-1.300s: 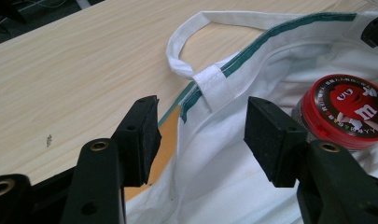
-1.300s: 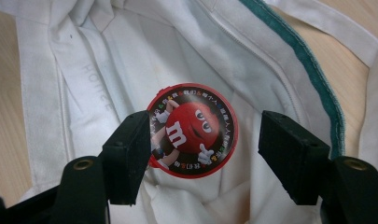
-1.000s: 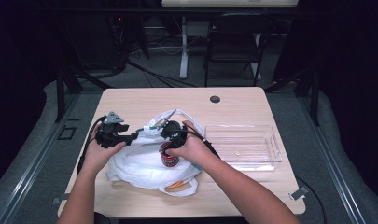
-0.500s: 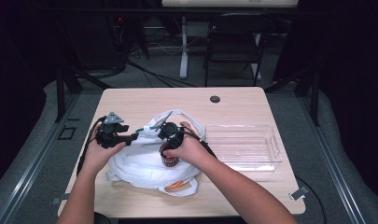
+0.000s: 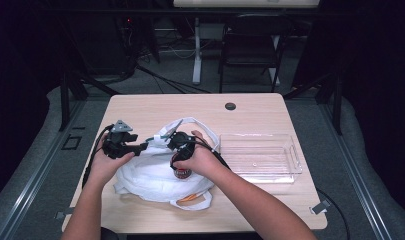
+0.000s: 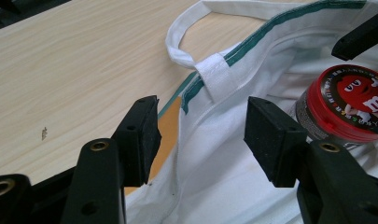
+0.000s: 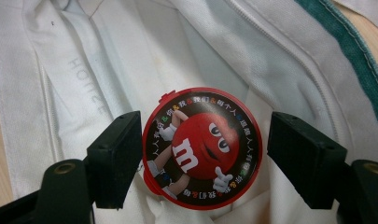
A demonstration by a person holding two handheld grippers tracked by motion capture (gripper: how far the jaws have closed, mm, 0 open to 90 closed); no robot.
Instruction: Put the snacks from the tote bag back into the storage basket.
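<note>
Two hands low over white bag (image 5: 150, 175) — right claw (image 7: 203, 154) just opening, straddling candy tin (image 7: 202, 147).

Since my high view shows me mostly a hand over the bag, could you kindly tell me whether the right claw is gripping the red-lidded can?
Observer: No. The right claw straddles the can; its jaws have just been opening, and one pad stands clear of the lid.
Operator: Thank you. Where does the can rest?
Observer: Inside the white bag, with its lid turned toward the claw's camera and a red cartoon candy figure printed on it.
Operator: And is the left claw pinching the bag?
Observer: No. The left claw is open, with the bag's green-trimmed edge running between its pads.
</note>
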